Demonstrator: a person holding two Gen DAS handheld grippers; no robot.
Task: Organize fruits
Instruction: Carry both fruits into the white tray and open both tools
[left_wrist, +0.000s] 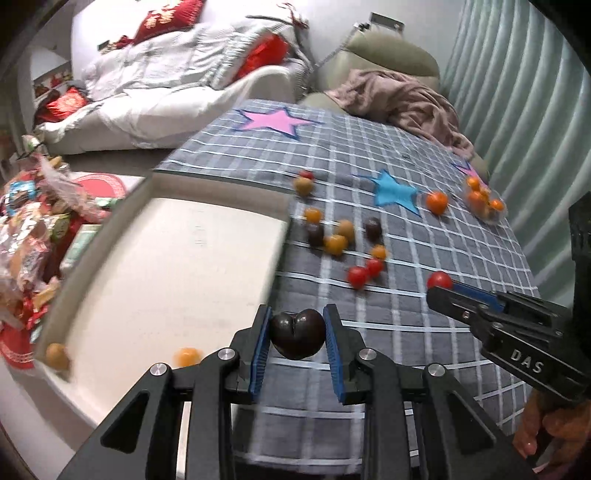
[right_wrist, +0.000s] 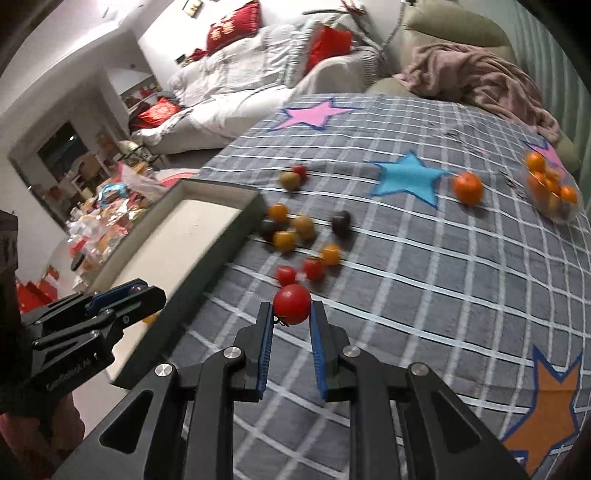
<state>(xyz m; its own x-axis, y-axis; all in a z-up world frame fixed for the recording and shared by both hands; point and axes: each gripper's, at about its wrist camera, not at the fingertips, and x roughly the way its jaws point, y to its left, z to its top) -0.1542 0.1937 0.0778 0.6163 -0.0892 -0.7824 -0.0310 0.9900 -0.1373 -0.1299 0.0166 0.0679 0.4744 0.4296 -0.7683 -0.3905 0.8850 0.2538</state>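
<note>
A: Both are loaded. The left gripper (left_wrist: 297, 338) is clamped on a dark fruit (left_wrist: 296, 338), just beside the white tray's (left_wrist: 166, 266) right edge; the right gripper (right_wrist: 291, 314) pinches a red tomato (right_wrist: 291, 304) over the checked cloth (right_wrist: 424, 295).

B: Then carry each over the tray rim and lower before releasing, so nothing rolls. The left points forward, level; the right angles toward the tray

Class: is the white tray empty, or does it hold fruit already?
Not empty: the tray holds two fruits, one orange and one brownish, near its corner.
</note>
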